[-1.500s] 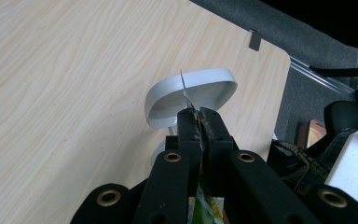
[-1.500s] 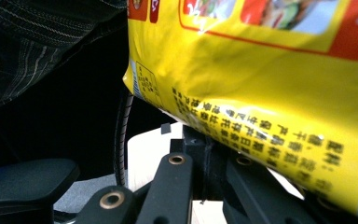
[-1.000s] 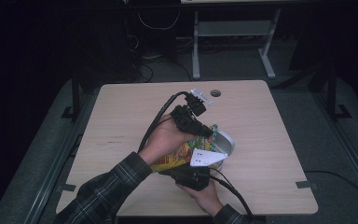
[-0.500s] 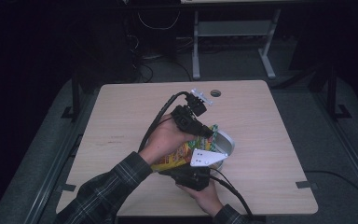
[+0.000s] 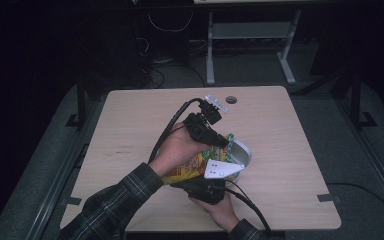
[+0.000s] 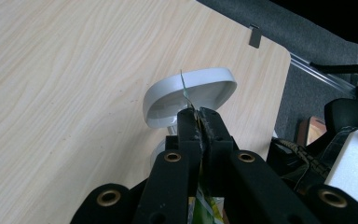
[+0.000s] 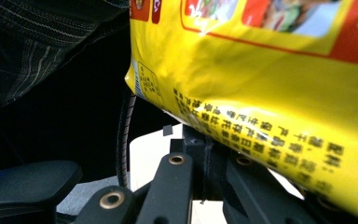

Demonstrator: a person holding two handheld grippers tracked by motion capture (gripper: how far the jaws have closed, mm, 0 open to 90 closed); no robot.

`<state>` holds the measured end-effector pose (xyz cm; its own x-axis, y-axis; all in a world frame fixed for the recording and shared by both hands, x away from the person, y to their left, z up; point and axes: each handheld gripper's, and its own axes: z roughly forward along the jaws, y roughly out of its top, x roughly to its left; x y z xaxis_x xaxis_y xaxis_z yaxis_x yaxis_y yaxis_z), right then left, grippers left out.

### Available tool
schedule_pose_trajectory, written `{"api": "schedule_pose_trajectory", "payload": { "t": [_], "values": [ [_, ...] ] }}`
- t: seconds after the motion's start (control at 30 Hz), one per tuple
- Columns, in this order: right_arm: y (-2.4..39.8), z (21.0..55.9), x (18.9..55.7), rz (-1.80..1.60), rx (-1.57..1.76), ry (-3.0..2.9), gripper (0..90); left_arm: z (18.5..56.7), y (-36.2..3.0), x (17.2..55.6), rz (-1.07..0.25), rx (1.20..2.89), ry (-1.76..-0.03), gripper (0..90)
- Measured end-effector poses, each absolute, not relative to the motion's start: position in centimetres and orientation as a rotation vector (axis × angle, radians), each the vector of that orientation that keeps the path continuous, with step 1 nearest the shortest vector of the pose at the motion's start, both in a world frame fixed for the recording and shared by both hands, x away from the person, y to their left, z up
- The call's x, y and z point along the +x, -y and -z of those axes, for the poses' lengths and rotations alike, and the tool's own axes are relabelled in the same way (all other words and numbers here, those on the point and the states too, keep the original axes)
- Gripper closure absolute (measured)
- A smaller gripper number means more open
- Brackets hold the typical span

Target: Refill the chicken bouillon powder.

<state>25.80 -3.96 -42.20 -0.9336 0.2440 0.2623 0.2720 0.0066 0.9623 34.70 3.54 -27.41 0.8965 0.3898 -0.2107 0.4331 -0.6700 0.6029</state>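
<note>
Packet: yellow printed food packet (image 5: 192, 167), held over the near middle of the wooden table (image 5: 130, 130), beside a white bowl (image 5: 241, 152).
Left gripper (image 6: 198, 116): jaws together, pinching the packet's thin top edge above the bowl.
Right gripper (image 7: 205, 151): jaws closed on the packet's lower edge.
</note>
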Motion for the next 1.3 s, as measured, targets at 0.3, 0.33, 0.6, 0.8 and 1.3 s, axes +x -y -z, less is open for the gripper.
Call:
{"api": "schedule_pose_trajectory", "payload": {
  "t": [0.3, 0.33, 0.6, 0.8, 1.3],
  "values": [
    [3.95, 42.20, 25.80, 2.124, -0.566, 2.215, 90.0, 27.43, -3.55, 34.69, 0.086, 2.377, -0.588, 88.4],
    [3.95, 42.20, 25.80, 2.124, -0.566, 2.215, 90.0, 27.43, -3.55, 34.69, 0.086, 2.377, -0.588, 88.4],
    [3.95, 42.19, 25.80, 2.125, -0.562, 2.218, 90.0, 27.49, -3.69, 34.67, 0.092, 2.367, -0.595, 88.4],
    [3.90, 42.21, 25.79, 2.123, -0.558, 2.220, 90.0, 27.51, -3.81, 34.68, 0.091, 2.365, -0.591, 88.3],
    [3.87, 42.23, 25.79, 2.118, -0.558, 2.219, 90.0, 27.57, -3.90, 34.72, 0.094, 2.361, -0.594, 88.3]
  ]
}}
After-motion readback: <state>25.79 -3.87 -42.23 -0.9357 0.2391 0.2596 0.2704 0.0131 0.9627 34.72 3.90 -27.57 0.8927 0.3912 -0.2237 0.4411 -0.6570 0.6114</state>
